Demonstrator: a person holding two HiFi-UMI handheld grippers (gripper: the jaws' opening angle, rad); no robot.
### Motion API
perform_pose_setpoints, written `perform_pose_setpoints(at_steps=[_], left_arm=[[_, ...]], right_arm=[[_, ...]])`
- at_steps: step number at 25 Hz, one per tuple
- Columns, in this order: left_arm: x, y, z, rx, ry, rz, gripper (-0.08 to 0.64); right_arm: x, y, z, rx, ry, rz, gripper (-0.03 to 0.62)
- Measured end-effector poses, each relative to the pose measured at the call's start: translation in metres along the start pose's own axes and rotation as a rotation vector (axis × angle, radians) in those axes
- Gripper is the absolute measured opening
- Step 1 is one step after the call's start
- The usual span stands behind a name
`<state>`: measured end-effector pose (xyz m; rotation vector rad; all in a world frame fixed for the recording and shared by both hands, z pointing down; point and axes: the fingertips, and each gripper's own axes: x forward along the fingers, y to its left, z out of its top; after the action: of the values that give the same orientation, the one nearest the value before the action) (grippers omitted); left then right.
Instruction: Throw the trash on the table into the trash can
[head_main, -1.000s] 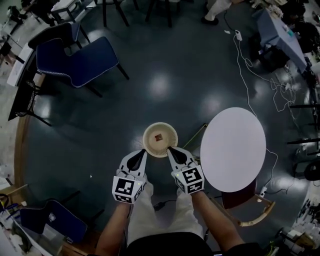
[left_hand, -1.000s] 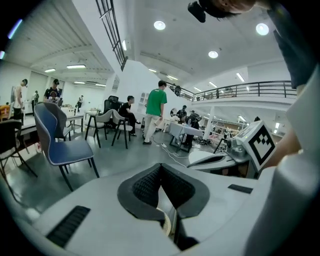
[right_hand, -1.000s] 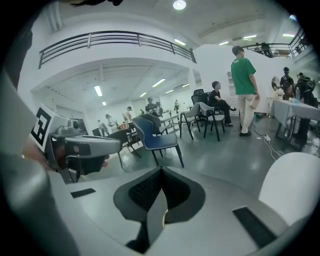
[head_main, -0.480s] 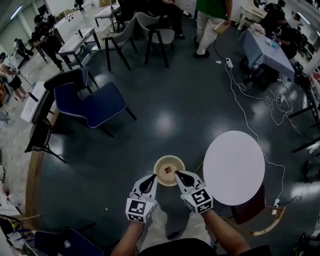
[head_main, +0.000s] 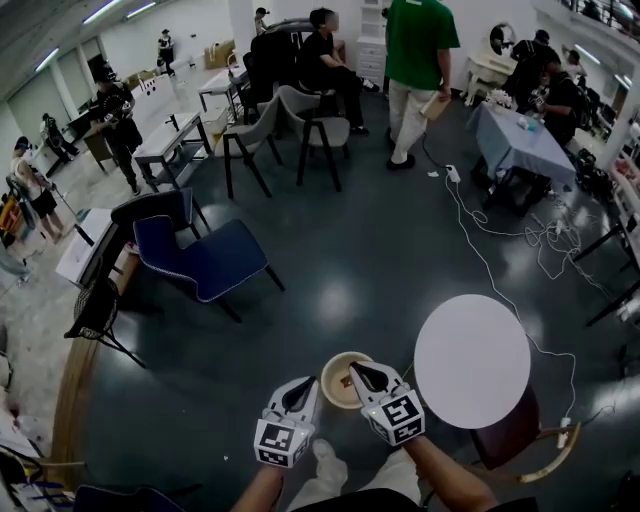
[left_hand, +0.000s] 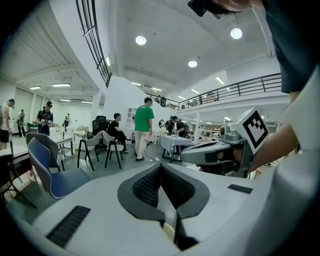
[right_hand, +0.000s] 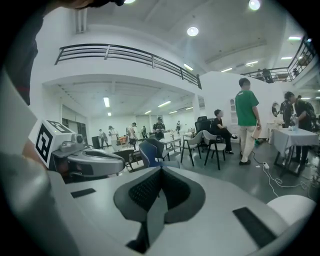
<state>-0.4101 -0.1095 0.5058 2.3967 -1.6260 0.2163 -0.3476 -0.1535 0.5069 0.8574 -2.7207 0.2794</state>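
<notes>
1. head view: left gripper (head_main: 304, 386) and right gripper (head_main: 357, 371) are side by side low in the frame. both tips point toward the trash can (head_main: 333, 384), a round cream bin on the dark floor (head_main: 330, 300). the right tip overlaps the can's rim; the left tip is just beside its left edge.
2. head view only: a small dark scrap (head_main: 346, 381) lies inside the can, too small to identify. neither gripper view shows the can.
3. the round white table (head_main: 472, 360) stands just right of the can. the right gripper view catches only a pale sliver of it at the bottom right corner.
4. left gripper view: jaws together, ribbed pads meeting along one line, nothing between them. a pale yellowish patch sits low in the slit; cannot tell what it is.
5. right gripper view: jaws closed pad to pad, nothing held.
6. each gripper view shows the other gripper alongside, marker cube facing the camera. the head view sees both cubes from above.
7. gripper views only: a balcony rail (right_hand: 130, 52) and ceiling lights (left_hand: 141, 40).
8. all three views: a blue chair (head_main: 205, 258) and a person in a green shirt (head_main: 420, 45), both well beyond the can.
</notes>
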Motion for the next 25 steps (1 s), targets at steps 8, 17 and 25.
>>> perform_pose_setpoints(at_steps=[8, 17, 25], left_arm=[[-0.039, -0.022, 0.014, 0.028, -0.022, -0.067, 0.014], [-0.045, -0.03, 0.024, 0.076, -0.041, -0.093, 0.014], [-0.051, -0.057, 0.035, 0.088, -0.06, -0.1, 0.014]], right_arm=[[-0.025, 0.039, 0.042, -0.032, -0.063, -0.021, 0.017], [-0.036, 0.056, 0.055, -0.053, -0.103, -0.024, 0.017], [-0.072, 0.056, 0.059, -0.051, -0.12, -0.031, 0.017]])
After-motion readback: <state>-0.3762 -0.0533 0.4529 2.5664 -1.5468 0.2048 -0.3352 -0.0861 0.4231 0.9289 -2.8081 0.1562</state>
